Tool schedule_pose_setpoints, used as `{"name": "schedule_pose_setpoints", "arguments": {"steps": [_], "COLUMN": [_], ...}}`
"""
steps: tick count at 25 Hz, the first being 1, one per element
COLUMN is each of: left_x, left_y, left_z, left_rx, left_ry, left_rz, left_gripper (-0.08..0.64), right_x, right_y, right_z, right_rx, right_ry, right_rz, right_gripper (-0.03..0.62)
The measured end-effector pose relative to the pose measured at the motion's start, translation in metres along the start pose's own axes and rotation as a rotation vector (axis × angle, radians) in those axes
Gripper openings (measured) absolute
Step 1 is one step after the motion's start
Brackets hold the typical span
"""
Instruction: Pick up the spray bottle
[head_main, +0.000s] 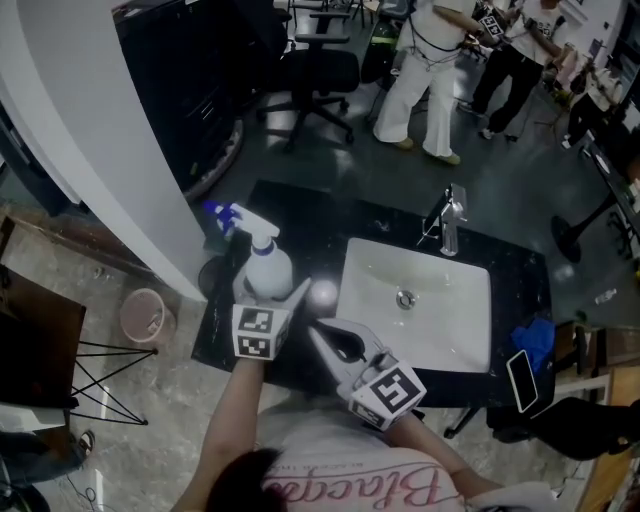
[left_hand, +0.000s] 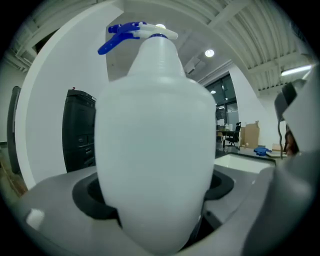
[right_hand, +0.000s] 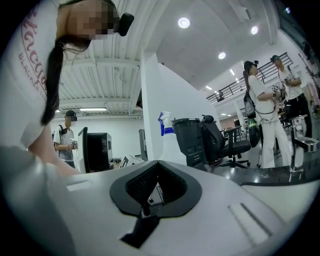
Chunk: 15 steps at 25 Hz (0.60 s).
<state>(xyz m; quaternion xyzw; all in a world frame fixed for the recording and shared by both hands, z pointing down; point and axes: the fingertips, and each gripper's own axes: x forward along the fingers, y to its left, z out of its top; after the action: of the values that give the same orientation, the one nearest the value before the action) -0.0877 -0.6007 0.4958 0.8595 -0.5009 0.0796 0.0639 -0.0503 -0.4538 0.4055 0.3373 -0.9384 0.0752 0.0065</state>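
Observation:
The spray bottle (head_main: 266, 268), white with a blue trigger, stands on the black counter (head_main: 300, 225) at the left, close to a white pillar. My left gripper (head_main: 270, 290) reaches it from the front, a finger on each side of the body. In the left gripper view the bottle (left_hand: 155, 140) fills the space between the jaws and sits against the black pads (left_hand: 87, 200). My right gripper (head_main: 318, 332) hovers at the counter's front edge, left of the sink, shut and holding nothing. From the right gripper (right_hand: 156, 165) view the bottle's blue trigger (right_hand: 165, 129) shows farther back.
A white sink (head_main: 470, 300) with a chrome faucet (head_main: 449, 225) fills the counter's middle. A small white round thing (head_main: 322, 293) lies beside the bottle. A blue cloth (head_main: 535, 342) and a phone (head_main: 521, 380) lie at the right. A pink bin (head_main: 145, 315) stands on the floor; people stand behind.

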Motion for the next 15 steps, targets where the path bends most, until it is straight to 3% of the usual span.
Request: {"name": "schedule_pose_setpoints", "arguments": {"steps": [4, 8, 15], "left_x": [0.0, -0.013, -0.058], "left_y": [0.005, -0.001, -0.028], "left_z": [0.0, 0.001, 0.042], "left_rx": [0.0, 0.024, 0.057], "left_ry": [0.001, -0.003, -0.096], "left_rz": [0.01, 0.016, -0.005], "left_gripper": [0.422, 0.42, 0.422], "right_x": [0.0, -0.002, -0.005], "right_y": [0.0, -0.005, -0.007], "right_z": [-0.002, 0.002, 0.013], "right_rx": [0.004, 0.012, -0.002], "right_ry": [0.006, -0.009, -0.043], "right_rz": [0.005, -0.003, -0.02], "right_gripper": [0.002, 0.002, 0.001]}}
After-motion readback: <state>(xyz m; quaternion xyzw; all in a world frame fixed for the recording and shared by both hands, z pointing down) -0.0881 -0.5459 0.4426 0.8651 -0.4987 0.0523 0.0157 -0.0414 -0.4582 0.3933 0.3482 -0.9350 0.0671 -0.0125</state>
